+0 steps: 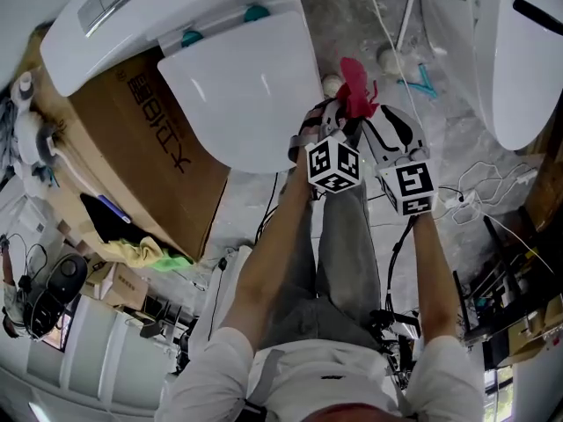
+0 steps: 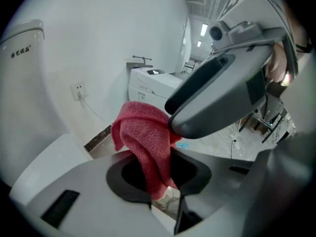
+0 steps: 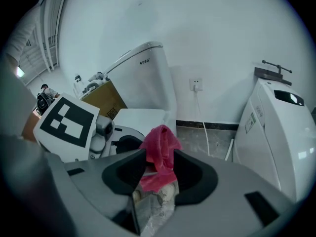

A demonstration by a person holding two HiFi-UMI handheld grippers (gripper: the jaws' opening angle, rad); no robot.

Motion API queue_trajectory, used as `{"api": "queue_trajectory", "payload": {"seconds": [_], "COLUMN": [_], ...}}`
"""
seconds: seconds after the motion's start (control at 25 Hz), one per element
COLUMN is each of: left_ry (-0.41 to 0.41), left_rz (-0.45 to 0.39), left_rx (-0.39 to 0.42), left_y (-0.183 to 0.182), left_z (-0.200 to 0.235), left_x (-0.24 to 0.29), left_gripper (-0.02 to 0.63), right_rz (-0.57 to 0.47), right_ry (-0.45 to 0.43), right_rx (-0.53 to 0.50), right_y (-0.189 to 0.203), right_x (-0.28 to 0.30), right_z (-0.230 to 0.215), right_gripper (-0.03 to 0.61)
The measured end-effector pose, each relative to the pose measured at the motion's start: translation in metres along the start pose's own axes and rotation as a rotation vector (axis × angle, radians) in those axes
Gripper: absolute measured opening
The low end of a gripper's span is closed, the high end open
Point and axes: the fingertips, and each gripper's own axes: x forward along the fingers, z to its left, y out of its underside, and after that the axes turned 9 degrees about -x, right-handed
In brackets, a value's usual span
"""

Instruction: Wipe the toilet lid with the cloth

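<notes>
A: Where is the cloth [image 1: 356,90]?
B: It's in the air just beside the toilet lid [image 1: 246,95], not touching. The left tool [image 2: 164,202] and right tool [image 3: 154,192] are both clamped on it.
A: Handling?
B: Light, limp and bunchy. I'd pinch a fold and leave a pad free. Head view: tips too crowded to separate.

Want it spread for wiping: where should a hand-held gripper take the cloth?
A loose fold at its top, from the side: the cloth stands bunched in the left hand-held gripper and right hand-held gripper, so that fold probably pulls flat.
</notes>
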Motion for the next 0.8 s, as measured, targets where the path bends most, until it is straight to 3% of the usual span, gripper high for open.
{"api": "queue_trajectory", "payload": {"seconds": [0.32, 0.8], "left_ry": [0.027, -0.019], "left_rz": [0.006, 0.055], "left_rx": [-0.014, -0.091], "left_y": [0.030, 0.094], "left_z": [-0.011, 0.010], "left_x": [-0.009, -0.032], "left_gripper": [0.109, 0.109], "right_rz": [-0.009, 0.013], "right_ry": [0.026, 0.042], "right_rx": [0.022, 0.014], "right_y": [0.020, 0.040], "right_x": [-0.004, -0.006], "right_z": [0.027, 0.066], "right_gripper": [0.186, 0.186]}}
